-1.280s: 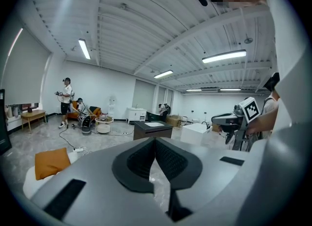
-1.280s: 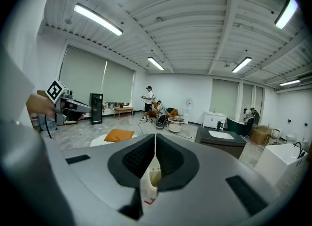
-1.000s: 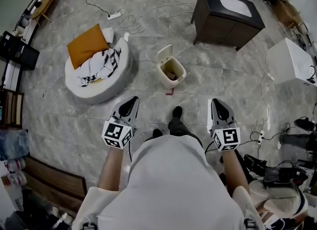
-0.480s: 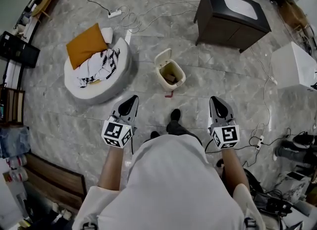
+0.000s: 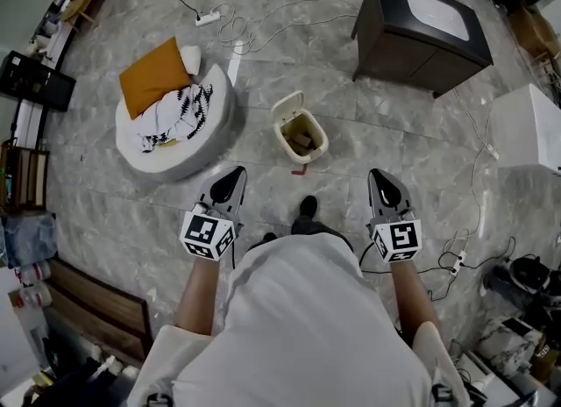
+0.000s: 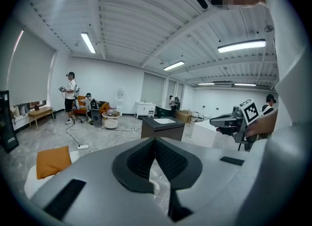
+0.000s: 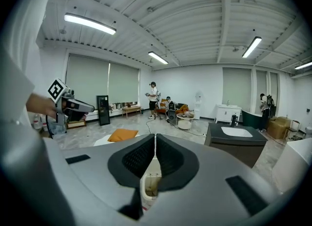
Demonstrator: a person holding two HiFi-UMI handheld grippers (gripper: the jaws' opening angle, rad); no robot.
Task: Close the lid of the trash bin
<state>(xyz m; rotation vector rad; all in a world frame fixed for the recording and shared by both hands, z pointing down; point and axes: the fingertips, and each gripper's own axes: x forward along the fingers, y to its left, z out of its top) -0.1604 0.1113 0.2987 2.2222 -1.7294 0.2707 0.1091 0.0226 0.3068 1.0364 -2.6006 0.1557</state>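
Nearest to us, below our white shirt (image 5: 298, 326), we hold the left hand-held gripper (image 5: 233, 175) and the right hand-held gripper (image 5: 379, 174) side by side over the grey marble floor (image 5: 131, 212), both pointing forward. Each is clenched, jaws together, with nothing between them. One dark shoe (image 5: 308, 206) shows between the two. Just ahead of it a small red mark (image 5: 299, 168) lies on the floor.

Just beyond the mark stands the cream trash bin (image 5: 321, 144), well apart from both hand-held grippers and roughly midway between them. Its lid (image 5: 287, 103) stands open at the far left side, and something brownish lies inside. To the bin's left sits a round white cushion bed (image 5: 188, 155) carrying an orange pillow (image 5: 155, 76) and a black-and-white patterned cloth (image 5: 184, 105).

Farther off, toward the floor's far right corner, stands a dark cabinet (image 5: 412, 59) with a pale basin (image 5: 434, 12) in its top. A white power strip (image 5: 208, 19) with cables lies near the far edge.
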